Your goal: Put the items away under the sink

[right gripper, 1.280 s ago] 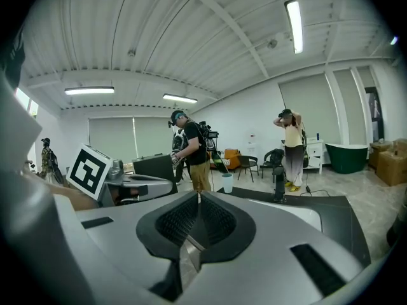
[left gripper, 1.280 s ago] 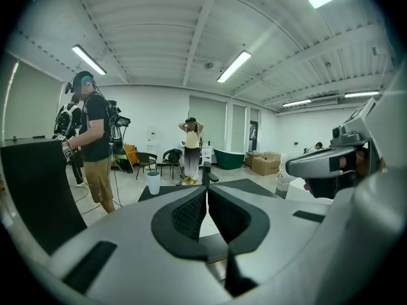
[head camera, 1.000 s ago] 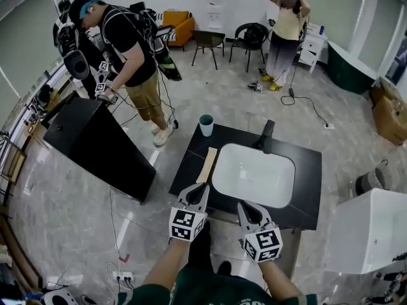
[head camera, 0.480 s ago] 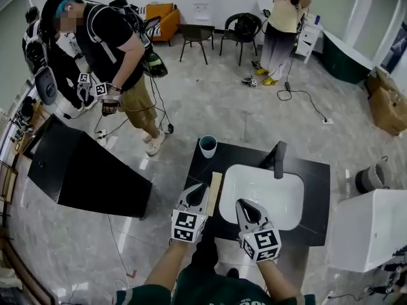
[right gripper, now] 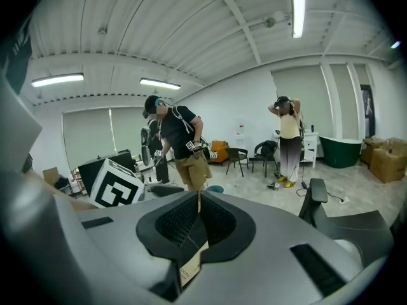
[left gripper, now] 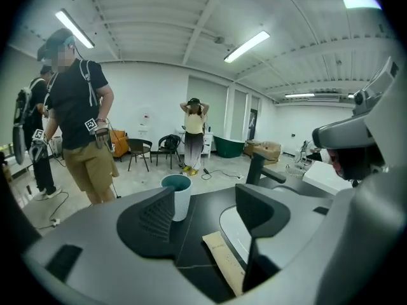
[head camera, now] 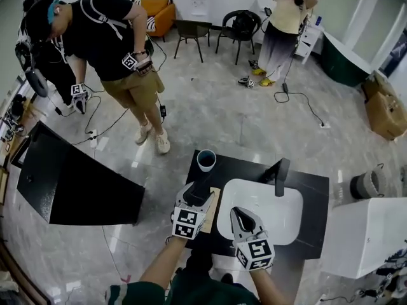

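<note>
The left gripper (head camera: pixel 198 193) is gripping nothing, its jaws just opening to a middling gap over the tan flat strip (head camera: pixel 213 203) at the black countertop's (head camera: pixel 313 189) left edge. The right gripper (head camera: pixel 240 216) is carrying nothing, jaws pressed together.

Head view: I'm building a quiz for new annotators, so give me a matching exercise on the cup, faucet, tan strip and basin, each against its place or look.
Things:
1. cup
2. faucet
3. tan strip
4. basin

Descriptions:
A. lies flat, left of the basin
B. white, sunk into the black countertop
C. stands upright at the far left corner
D. black, at the basin's far edge

Pairs: 1-C, 2-D, 3-A, 4-B
</note>
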`<state>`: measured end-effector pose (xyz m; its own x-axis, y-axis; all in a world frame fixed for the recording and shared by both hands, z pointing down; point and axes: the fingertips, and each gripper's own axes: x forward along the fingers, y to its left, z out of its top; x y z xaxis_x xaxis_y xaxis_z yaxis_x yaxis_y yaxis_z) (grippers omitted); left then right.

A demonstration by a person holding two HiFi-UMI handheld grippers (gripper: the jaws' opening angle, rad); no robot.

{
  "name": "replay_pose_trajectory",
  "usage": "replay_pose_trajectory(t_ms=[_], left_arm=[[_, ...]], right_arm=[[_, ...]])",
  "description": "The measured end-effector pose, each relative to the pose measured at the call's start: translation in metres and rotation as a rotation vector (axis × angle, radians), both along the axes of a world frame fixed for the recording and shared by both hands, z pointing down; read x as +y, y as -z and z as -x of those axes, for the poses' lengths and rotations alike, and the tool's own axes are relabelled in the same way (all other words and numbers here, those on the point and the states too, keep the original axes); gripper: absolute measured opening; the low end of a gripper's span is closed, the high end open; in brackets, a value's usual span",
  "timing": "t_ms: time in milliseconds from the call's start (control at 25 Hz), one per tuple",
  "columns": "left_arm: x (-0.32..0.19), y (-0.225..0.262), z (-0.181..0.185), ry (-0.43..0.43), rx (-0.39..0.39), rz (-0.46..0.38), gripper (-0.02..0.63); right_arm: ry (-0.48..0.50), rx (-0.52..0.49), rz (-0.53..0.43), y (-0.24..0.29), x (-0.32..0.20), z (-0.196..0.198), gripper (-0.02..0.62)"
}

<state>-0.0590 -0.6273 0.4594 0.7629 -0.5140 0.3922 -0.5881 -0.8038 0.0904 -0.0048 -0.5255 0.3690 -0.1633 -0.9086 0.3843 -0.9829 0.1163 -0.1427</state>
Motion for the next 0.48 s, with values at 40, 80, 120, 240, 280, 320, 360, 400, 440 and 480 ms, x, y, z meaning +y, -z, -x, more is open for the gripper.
replay_pose_trajectory(t_ms=[40,80,120,240,280,320,360,400,440,480], left_arm=[[-0.008,-0.004,-0.002,0.008,-0.006,-0.006,0.316],[-0.017,-0.006,-0.005,0.024,-0.007,-0.015,0.345],[-0.027,-0.007,-0.006,0.043,-0.006,-0.026,0.359],[-0.053,-0.014,-0.013,0.082,-0.006,-0.04,0.387],[-0.058,-0.019,-0.017,0.087,-0.009,-0.037,0.4],[-0.064,-0.025,-0.021,0.091,-0.014,-0.031,0.41],[-0.071,-0.032,-0.026,0.094,-0.018,-0.022,0.417],[-0.077,-0.039,-0.029,0.097,-0.023,-0.011,0.422],[-0.083,-0.046,-0.033,0.101,-0.027,0.0,0.425],[-0.089,-0.054,-0.036,0.106,-0.03,0.011,0.426]], right_arm=[[-0.006,-0.001,0.004,-0.003,-0.002,-0.001,0.043],[-0.01,-0.001,0.008,-0.006,-0.004,-0.002,0.043],[-0.013,0.0,0.012,-0.008,-0.007,-0.004,0.043],[-0.027,0.005,0.022,-0.011,-0.011,-0.011,0.043],[-0.035,0.007,0.03,-0.013,-0.01,-0.013,0.043],[-0.043,0.009,0.038,-0.016,-0.008,-0.016,0.043],[-0.05,0.011,0.047,-0.019,-0.007,-0.018,0.043],[-0.057,0.013,0.055,-0.022,-0.006,-0.02,0.043],[-0.065,0.014,0.063,-0.025,-0.005,-0.023,0.043],[-0.071,0.015,0.072,-0.028,-0.003,-0.025,0.043]])
